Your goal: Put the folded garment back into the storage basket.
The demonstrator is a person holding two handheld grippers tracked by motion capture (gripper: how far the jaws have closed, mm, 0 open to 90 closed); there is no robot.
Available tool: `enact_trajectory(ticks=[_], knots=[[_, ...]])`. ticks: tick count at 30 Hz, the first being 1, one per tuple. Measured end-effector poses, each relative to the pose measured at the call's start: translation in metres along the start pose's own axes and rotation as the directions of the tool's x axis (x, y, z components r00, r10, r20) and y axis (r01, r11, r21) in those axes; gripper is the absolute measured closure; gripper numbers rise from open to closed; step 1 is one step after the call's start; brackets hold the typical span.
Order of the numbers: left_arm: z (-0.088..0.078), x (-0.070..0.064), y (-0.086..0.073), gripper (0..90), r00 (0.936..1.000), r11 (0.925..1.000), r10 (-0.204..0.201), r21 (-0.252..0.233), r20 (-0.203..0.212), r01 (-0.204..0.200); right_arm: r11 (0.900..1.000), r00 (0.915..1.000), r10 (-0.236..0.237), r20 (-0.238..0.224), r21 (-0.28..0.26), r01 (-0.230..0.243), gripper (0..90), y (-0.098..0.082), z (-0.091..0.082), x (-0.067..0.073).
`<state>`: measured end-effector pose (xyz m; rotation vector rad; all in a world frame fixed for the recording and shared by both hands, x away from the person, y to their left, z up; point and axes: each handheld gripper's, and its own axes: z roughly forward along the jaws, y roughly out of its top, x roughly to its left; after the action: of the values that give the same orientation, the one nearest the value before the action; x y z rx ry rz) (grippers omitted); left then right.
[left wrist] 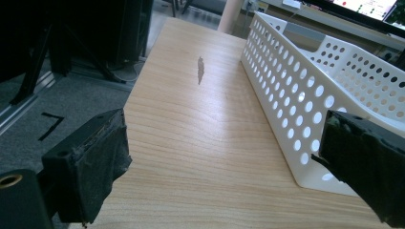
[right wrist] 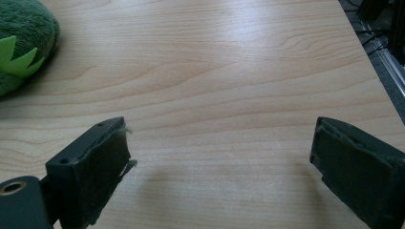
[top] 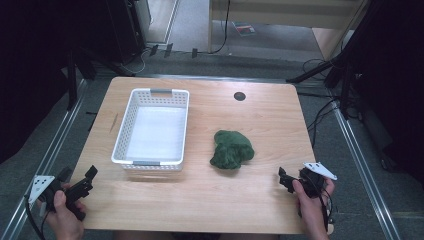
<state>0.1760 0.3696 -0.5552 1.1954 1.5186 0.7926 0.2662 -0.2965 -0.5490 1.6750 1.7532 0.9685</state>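
A dark green plush toy (top: 231, 149) lies on the wooden table (top: 260, 125), right of centre; its edge with a light green felt spike (right wrist: 21, 45) shows at the top left of the right gripper view. A white perforated basket (top: 152, 128) stands left of centre, with nothing in it. My left gripper (top: 88, 181) is held open at the table's front left corner, its jaws wide apart, with the basket wall (left wrist: 305, 100) just ahead to the right. My right gripper (top: 285, 179) is open over the front right of the table, nothing between its jaws.
A round dark cable hole (top: 239, 96) sits near the table's back edge. A small dark mark (left wrist: 201, 69) is on the wood left of the basket. Black stands and cables (top: 330, 75) surround the table on the floor.
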Motion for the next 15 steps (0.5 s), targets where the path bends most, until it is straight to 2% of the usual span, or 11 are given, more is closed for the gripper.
enact_trajectory(ticks=[6, 10, 15], knots=[[-0.0002, 0.0001, -0.0001, 3.6, 1.0000, 1.0000, 0.001, -0.002, 0.000, -0.001, 1.000, 1.0000, 0.002, 0.001, 0.000, -0.002, 6.2, 0.0000, -0.0002, 0.0003], [0.0001, -0.0014, 0.0000, 3.6, 0.9998, 0.9999, 0.012, -0.003, -0.014, -0.012, 1.000, 1.0000, 0.002, 0.000, 0.001, -0.002, 6.2, 0.0000, -0.0001, 0.0003], [0.0005, 0.0000, 0.0029, 3.6, 0.9996, 0.9997, 0.020, 0.018, -0.018, -0.019, 1.000, 1.0000, 0.007, 0.001, 0.003, -0.007, 6.2, 0.0001, 0.0000, 0.0002]])
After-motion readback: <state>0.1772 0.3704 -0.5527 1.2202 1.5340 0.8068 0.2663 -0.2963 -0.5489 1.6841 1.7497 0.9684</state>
